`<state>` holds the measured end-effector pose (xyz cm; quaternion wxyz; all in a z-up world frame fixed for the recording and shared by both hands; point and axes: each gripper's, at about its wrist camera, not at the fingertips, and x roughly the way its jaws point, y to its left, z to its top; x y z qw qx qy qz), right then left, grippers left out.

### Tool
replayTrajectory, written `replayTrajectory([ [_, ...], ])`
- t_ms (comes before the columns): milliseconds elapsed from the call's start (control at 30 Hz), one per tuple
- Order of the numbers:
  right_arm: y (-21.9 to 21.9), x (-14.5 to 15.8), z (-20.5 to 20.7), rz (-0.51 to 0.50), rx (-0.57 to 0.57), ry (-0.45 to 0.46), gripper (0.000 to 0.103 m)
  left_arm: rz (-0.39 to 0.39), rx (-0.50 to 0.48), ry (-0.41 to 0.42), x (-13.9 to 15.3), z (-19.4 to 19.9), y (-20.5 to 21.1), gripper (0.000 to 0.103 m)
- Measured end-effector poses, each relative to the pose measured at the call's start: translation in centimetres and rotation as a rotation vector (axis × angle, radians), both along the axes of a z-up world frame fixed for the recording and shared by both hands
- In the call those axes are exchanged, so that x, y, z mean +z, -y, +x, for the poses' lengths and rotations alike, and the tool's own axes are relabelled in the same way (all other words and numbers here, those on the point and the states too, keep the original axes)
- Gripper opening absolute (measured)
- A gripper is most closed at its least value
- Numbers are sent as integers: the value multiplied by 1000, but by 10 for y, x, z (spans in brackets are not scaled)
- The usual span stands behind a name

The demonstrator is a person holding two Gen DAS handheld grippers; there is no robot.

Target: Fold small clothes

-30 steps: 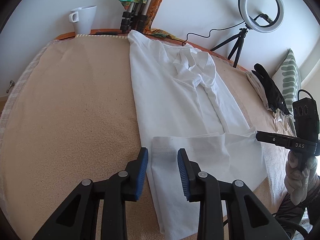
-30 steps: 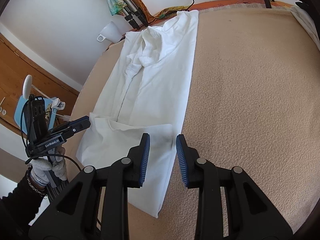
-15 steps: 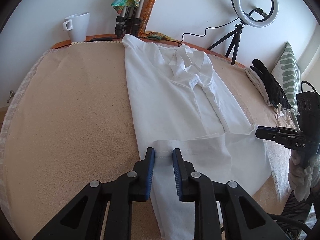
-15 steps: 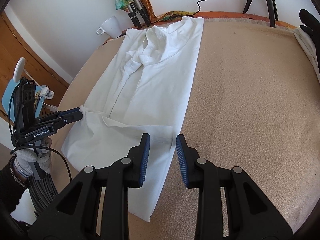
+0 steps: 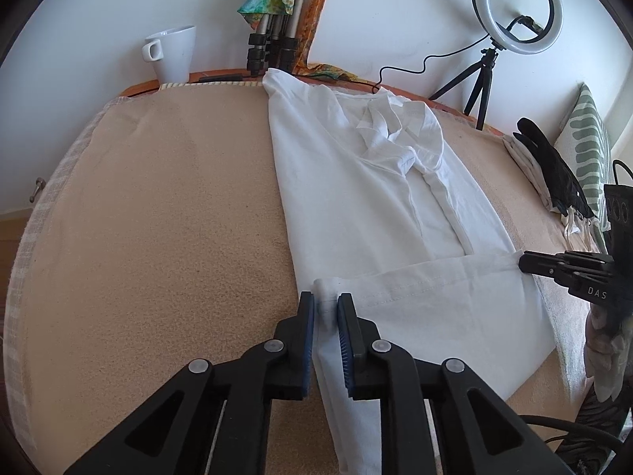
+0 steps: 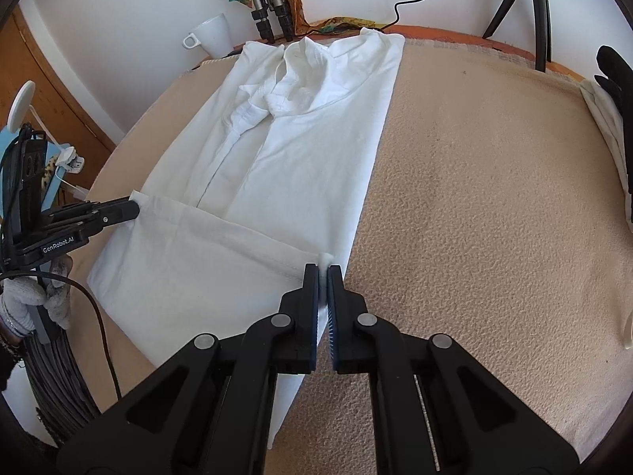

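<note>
A white collared shirt (image 5: 368, 198) lies lengthwise on the beige blanket (image 5: 158, 217), sleeves folded in, its lower part folded up towards the collar. My left gripper (image 5: 326, 304) is shut on the left corner of the folded hem. My right gripper (image 6: 323, 273) is shut on the right corner of that hem; it also shows in the left wrist view (image 5: 526, 263) pinching that corner. The left gripper shows in the right wrist view (image 6: 132, 206) at the shirt's other corner. The shirt in the right wrist view (image 6: 285, 150) runs away from me.
A white mug (image 5: 174, 53), tripod legs (image 5: 273, 45) and a ring light (image 5: 516, 4) stand at the far edge. Folded white clothes with a black glove (image 5: 554, 166) lie at the right, by a striped pillow (image 5: 589, 146).
Both grippers moved forward onto the folded hem's corners and closed on them; a second ago both were open just short of the cloth.
</note>
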<state>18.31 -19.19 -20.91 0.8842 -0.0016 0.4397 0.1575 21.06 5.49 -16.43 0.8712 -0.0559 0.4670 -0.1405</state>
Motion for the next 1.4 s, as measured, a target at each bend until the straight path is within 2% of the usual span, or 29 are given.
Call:
replayTrajectory([
  [100, 11, 10, -5, 58, -14, 26, 12, 13, 22, 40, 10, -5, -4, 12],
  [200, 24, 19, -6, 96, -44, 42, 12, -3, 20, 56, 18, -5, -8, 13],
  [300, 38, 28, -1, 173, -62, 40, 12, -34, 26, 64, 26, 3, -14, 21],
  [433, 53, 38, 9, 229, -93, 54, 12, -72, 28, 54, 35, 28, -22, 27],
  [633, 64, 47, 43, 248, -93, 46, 14, -86, 24, 61, 45, 76, -32, 32],
  [700, 67, 48, 58, 262, -93, 41, 24, -80, 22, 61, 44, 93, -34, 31],
  [867, 68, 57, 96, 313, -94, 42, 25, -115, 39, 31, 30, 138, -41, 31],
  [1000, 49, 72, 128, 292, -52, 53, 27, -118, 31, 43, 24, 168, -40, 31],
  [1033, 46, 75, 137, 286, -52, 58, 30, -129, 30, 40, 22, 177, -41, 33],
  [1100, 41, 78, 155, 293, -53, 64, 46, -147, 27, 26, 17, 194, -41, 36],
  [1133, 41, 79, 164, 297, -55, 62, 48, -162, 25, 18, 14, 203, -41, 37],
  [1267, 40, 68, 197, 311, -61, 34, 48, -183, 32, -17, -2, 233, -41, 38],
  [1400, 43, 50, 224, 279, -81, 4, 48, -170, 22, -37, -15, 252, -35, 38],
])
